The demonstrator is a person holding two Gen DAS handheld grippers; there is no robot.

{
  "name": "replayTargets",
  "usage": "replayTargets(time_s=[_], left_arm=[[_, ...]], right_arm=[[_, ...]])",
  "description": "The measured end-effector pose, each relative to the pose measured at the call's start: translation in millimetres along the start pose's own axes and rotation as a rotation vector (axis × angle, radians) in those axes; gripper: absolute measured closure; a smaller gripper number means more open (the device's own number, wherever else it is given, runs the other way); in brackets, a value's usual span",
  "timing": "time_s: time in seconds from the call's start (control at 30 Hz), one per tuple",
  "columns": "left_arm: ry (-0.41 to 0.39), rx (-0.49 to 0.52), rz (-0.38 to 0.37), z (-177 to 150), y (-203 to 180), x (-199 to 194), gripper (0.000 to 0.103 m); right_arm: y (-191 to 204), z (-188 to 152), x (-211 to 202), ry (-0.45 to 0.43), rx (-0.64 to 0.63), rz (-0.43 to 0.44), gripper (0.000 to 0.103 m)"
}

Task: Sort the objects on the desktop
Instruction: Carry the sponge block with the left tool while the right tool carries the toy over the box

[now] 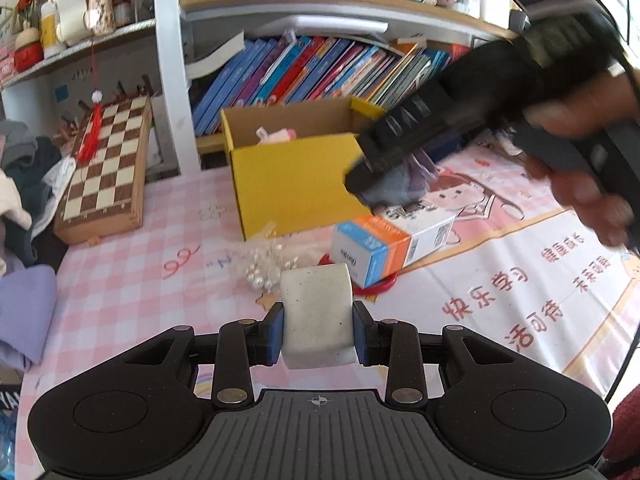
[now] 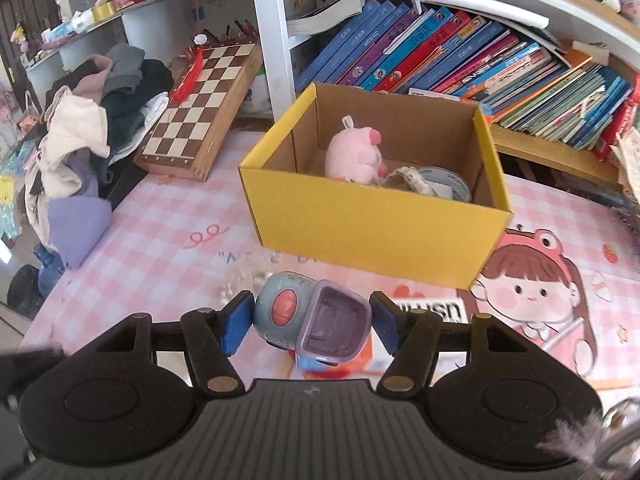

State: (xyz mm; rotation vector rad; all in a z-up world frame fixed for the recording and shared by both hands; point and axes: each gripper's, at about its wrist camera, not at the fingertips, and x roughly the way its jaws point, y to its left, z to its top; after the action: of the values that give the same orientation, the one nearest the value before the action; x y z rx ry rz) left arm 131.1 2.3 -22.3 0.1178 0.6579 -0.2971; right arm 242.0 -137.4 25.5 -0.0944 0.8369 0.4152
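Note:
My left gripper is shut on a white eraser-like block, held above the pink mat. My right gripper is shut on a grey-blue and purple toy with a red button, in front of the yellow cardboard box. The box holds a pink plush pig, a tape roll and a small white item. In the left wrist view the right gripper hangs over the box's right front corner with the toy in it.
An orange, white and blue carton lies on a red ring by a bag of beads. A chessboard, a clothes pile and shelved books surround the mat.

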Motion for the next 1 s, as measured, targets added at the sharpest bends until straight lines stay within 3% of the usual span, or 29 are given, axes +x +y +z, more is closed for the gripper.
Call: replayTargets(time_s=[0.5,0.77,1.0], left_arm=[[-0.085,0.063,-0.042,35.9,-6.6,-11.3,0.070],[-0.104,0.075,-0.055,53.0,-14.1,-4.6,0.070],[-0.131,0.087,-0.026,78.3,-13.2,8.2,0.070]], right_arm=[[-14.2,-30.9,-37.3,-0.043,0.030,-0.063,0.042],[-33.7,-26.1,-45.9,-0.077,0.057,-0.065,0.042],[-47.3,-0.5,-43.2,-0.112,0.038,-0.047,0.042]])
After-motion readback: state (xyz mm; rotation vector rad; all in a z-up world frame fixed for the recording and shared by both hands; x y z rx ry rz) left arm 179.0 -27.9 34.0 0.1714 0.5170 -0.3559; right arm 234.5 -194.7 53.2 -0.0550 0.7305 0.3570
